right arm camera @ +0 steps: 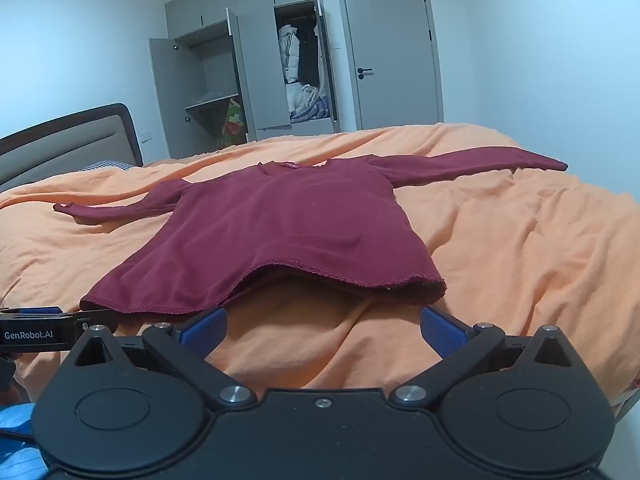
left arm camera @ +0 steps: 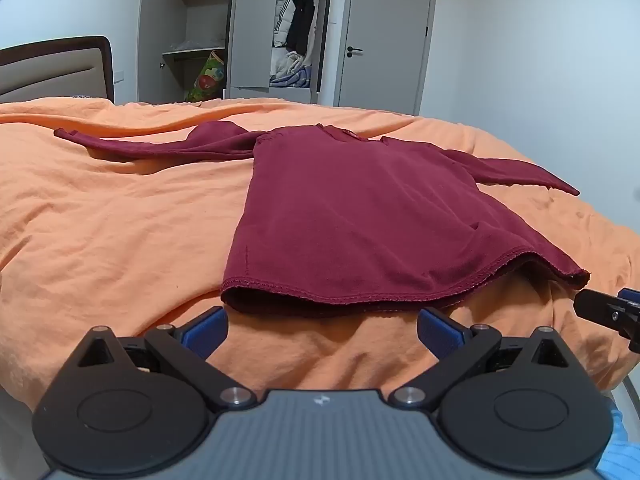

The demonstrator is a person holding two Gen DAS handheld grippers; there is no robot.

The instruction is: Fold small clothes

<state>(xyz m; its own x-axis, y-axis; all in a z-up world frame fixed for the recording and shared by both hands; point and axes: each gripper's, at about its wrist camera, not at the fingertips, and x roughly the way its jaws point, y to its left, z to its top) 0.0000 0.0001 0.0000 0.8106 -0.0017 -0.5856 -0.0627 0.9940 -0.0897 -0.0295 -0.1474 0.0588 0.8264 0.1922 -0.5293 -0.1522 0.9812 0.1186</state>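
Orange duvet [left arm camera: 120, 220] under maroon top [left arm camera: 352, 216], grey wardrobe [left arm camera: 248, 28] behind; both grippers' jaws wide.

Matt maroon cloth shirt [left arm camera: 352, 216] on rumpled orange cloth bedspread [left arm camera: 120, 232].

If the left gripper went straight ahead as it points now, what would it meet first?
Most likely the near hem of the maroon shirt, just beyond the open left gripper, unless it first grazes the orange bedcover; depth is unclear.

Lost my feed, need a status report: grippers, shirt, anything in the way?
Left hand-held gripper and right open, short of hem. Shirt flat on bed, sleeves out. Nothing in the way.
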